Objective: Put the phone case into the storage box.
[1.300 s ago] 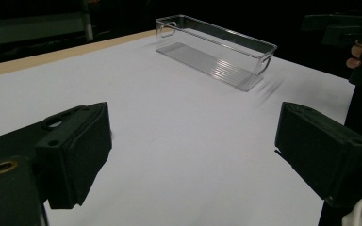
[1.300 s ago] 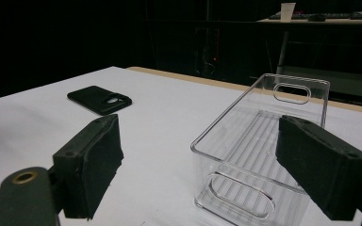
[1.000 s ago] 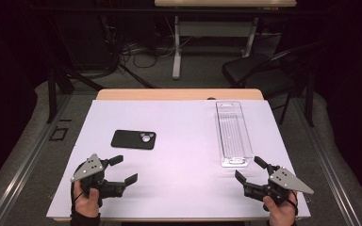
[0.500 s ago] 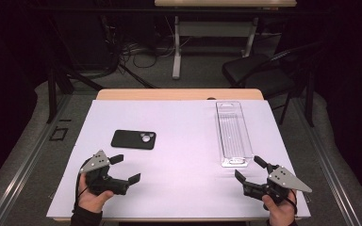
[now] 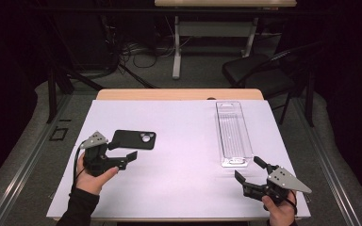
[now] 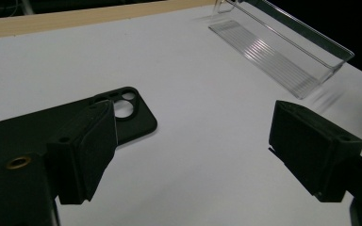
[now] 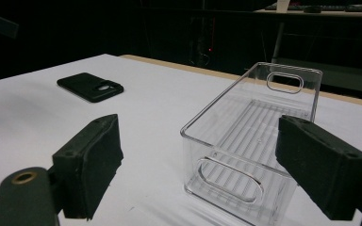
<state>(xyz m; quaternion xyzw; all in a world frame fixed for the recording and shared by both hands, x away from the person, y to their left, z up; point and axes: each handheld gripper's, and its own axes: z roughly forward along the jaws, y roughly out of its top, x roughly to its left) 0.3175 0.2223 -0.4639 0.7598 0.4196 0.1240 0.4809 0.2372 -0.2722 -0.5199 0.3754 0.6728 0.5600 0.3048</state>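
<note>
A black phone case (image 5: 135, 139) lies flat, camera cutout up, on the left half of the white table cover. My left gripper (image 5: 123, 149) hovers at its near left end, open. Its jaws have just been closing a little, with only bare cover between them. In the left gripper view the phone case (image 6: 131, 118) sits partly behind the left jaw of the left gripper (image 6: 193, 146). A long clear plastic tray (image 5: 234, 133) stands at the right. My right gripper (image 5: 249, 169) rests open just in front of the tray's near end, with the tray (image 7: 259, 127) straight ahead between its jaws.
A white cover (image 5: 184, 169) spreads over the table, whose wooden far edge (image 5: 179, 94) shows. A black chair (image 5: 259, 75) and a desk leg (image 5: 176, 47) stand on the floor beyond the table, with cables nearby.
My left gripper has moved forward and up from near the front edge to the phone case's near end. The right gripper has stayed put.
</note>
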